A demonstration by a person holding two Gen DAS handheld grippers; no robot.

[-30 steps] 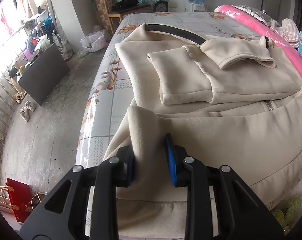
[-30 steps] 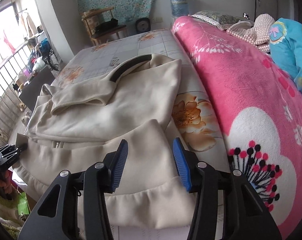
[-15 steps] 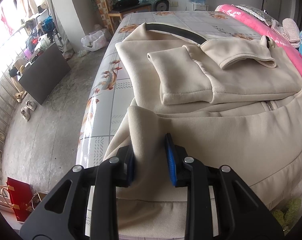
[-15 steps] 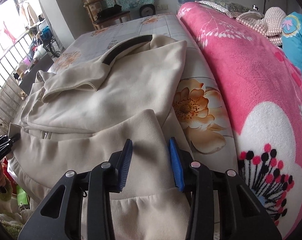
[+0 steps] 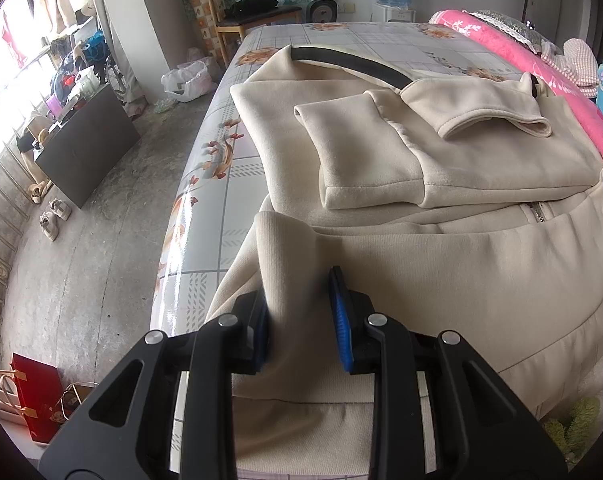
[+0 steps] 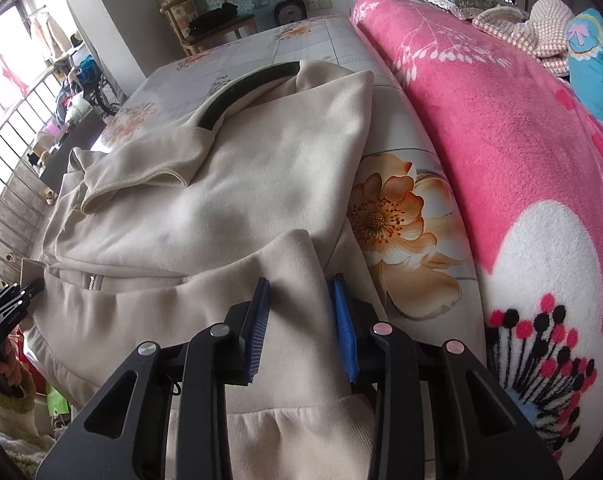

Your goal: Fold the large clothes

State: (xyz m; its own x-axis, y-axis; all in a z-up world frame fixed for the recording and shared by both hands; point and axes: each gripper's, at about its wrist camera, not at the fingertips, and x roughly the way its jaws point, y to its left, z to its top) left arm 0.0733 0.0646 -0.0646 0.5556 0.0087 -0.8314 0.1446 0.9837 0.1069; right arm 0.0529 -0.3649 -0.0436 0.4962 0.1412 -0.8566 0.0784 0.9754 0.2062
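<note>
Since the earlier frames the right gripper (image 6: 299, 320) has advanced over the cream hooded jacket (image 5: 441, 168) hem, its blue pads narrowing onto a raised fold, gripping it. The left gripper (image 5: 299, 312) is unchanged, clamped on the opposite hem corner. Ahead of both, the jacket lies on the floral mattress (image 6: 401, 232), sleeves folded inward. No legible writing visible.
</note>
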